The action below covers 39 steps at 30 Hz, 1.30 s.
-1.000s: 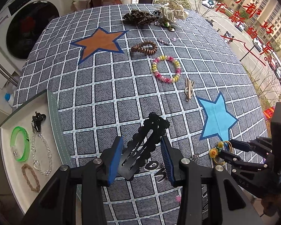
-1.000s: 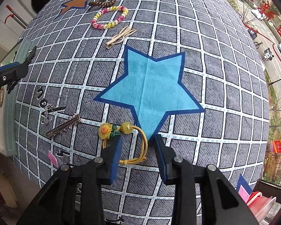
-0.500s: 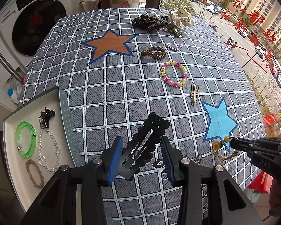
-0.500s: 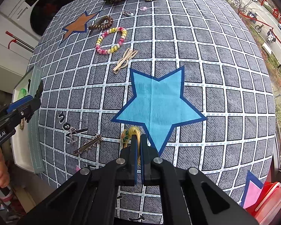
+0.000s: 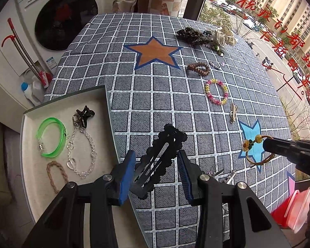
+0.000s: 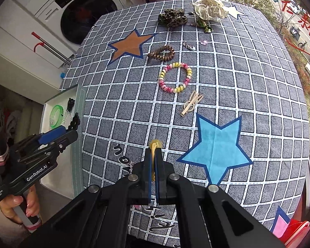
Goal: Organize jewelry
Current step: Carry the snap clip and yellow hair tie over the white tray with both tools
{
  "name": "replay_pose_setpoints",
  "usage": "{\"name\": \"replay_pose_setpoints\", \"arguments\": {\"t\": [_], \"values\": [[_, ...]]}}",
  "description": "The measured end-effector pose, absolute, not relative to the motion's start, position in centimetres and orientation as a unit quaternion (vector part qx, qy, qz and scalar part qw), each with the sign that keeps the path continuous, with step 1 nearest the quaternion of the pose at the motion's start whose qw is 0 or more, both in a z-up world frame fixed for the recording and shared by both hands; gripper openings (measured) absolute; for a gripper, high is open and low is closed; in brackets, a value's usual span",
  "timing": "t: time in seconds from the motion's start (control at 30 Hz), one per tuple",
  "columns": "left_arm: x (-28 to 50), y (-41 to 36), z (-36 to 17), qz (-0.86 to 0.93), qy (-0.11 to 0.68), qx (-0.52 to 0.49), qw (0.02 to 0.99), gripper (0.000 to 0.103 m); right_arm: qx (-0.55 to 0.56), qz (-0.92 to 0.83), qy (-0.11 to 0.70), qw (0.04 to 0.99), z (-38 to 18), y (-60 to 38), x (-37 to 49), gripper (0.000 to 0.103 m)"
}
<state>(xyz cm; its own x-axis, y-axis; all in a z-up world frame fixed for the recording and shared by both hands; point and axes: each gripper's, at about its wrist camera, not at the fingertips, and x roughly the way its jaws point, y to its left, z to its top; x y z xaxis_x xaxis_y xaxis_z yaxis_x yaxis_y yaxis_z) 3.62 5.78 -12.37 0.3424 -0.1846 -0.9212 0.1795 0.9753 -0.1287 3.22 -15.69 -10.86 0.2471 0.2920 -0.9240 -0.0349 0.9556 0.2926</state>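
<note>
My left gripper (image 5: 155, 165) is shut on a black scalloped hair clip (image 5: 163, 150), which lies slantwise between the blue pads, above the table edge beside the white tray (image 5: 25, 128). In the tray lie a green bracelet (image 5: 51, 136), a crystal chain (image 5: 82, 155), a black star clip (image 5: 84, 113) and a braided beige tie (image 5: 55, 175). My right gripper (image 6: 154, 155) is shut on a yellow hair tie (image 6: 154, 144), held off the cloth. In the left wrist view the tie and its sunflower bead (image 5: 247, 144) hang from the right gripper (image 5: 267, 144).
On the checked cloth (image 5: 155, 95) lie a pink-yellow spiral tie (image 5: 216, 92), a brown spiral tie (image 5: 198, 68), a wooden clip (image 5: 233, 113), a leopard scrunchie (image 5: 194, 35), a white scrunchie (image 5: 225, 36) and silver clips (image 5: 221, 171). A washing machine (image 5: 66, 18) stands behind.
The right gripper shut on the yellow hair tie and lifted it off the cloth. The left gripper carried the black clip leftward, closer to the tray.
</note>
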Motion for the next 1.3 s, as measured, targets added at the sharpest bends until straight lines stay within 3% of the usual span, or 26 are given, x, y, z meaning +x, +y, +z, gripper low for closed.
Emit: {"name": "replay_pose_setpoints", "arguments": {"t": [0.63, 0.93, 1.3], "values": [[-2.5, 19.8, -14.3, 0.036, 0.583, -0.066, 0.809, 0.048, 0.042, 0.302, 0.597, 0.742, -9.5, 2.7, 5.1, 0.002], [-4.0, 21.8, -17.1, 0.064, 0.6, -0.07, 0.795, 0.048, 0.015, 0.362, 0.635, 0.683, -13.2, 8.8, 3.5, 0.002], [-3.3, 22.1, -19.7, 0.085, 0.619, -0.068, 0.778, 0.049, -0.048, 0.322, 0.668, 0.67, -18.4, 9.5, 4.7, 0.003]]}}
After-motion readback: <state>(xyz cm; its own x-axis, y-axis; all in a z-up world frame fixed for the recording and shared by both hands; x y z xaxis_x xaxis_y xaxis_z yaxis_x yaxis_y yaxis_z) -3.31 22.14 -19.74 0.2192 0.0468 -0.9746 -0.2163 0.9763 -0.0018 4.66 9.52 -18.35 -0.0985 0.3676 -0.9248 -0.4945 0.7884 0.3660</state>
